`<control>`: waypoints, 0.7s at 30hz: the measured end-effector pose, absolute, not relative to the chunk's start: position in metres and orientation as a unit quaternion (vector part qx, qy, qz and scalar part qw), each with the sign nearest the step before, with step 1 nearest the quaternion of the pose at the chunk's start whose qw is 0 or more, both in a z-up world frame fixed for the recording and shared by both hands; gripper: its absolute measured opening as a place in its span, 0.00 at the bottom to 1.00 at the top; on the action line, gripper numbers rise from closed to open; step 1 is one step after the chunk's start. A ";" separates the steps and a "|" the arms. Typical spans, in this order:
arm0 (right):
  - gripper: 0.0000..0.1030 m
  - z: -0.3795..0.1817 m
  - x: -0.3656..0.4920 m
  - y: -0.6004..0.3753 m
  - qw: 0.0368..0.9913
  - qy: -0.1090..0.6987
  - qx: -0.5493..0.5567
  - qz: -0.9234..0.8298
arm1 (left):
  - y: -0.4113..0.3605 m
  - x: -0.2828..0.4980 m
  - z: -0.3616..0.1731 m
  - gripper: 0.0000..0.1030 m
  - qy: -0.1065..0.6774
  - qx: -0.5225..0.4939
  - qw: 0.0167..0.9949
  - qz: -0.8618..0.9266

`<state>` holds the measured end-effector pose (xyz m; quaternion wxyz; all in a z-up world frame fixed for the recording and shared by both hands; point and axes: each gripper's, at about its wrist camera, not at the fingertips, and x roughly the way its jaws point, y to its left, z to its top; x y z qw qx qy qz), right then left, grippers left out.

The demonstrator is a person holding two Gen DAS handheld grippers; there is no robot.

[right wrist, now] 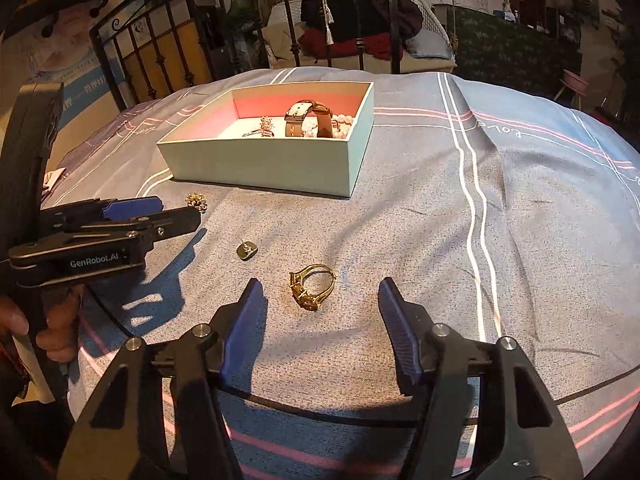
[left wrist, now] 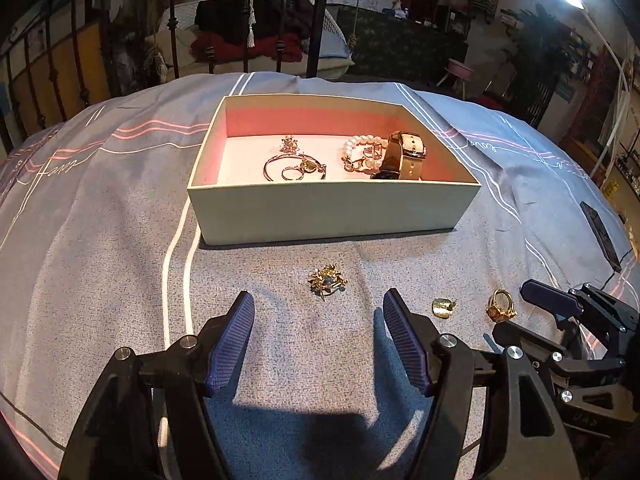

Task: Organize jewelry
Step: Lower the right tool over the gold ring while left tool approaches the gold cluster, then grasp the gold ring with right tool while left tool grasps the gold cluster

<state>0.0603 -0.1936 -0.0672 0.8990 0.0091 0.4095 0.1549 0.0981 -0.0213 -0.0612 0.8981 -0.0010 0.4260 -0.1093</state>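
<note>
Both tongs, left (left wrist: 319,300) and right (right wrist: 320,289), gape empty above a gold ring (right wrist: 312,286).

I see a grey-blue bedspread (left wrist: 100,220) with thin white and pink stripes. At twelve o'clock from my left tool (left wrist: 319,307) sits a pale mint box (left wrist: 328,212), pink on its inner walls and white on its floor. Inside it are a brown-strapped watch (left wrist: 404,156), a white pearl bracelet (left wrist: 362,148) and gold pieces (left wrist: 294,164). On the spread lie a gold brooch (left wrist: 327,278), a yellowish stud (left wrist: 443,307) and a gold ring (right wrist: 312,286). Both tools have black frames and blue ribbed pads (right wrist: 400,344).
</note>
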 end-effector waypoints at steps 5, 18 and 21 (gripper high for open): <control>0.57 -0.070 0.060 -0.192 0.899 0.410 -0.003 0.152 | -0.025 0.108 -0.062 0.63 0.426 0.011 0.899 -0.098; 0.27 -0.069 0.065 -0.183 0.897 0.413 -0.040 0.151 | -0.036 0.114 -0.069 0.20 0.432 0.035 0.894 -0.112; 0.25 -0.069 0.065 -0.184 0.898 0.411 -0.038 0.155 | -0.033 0.113 -0.068 0.20 0.430 0.025 0.894 -0.120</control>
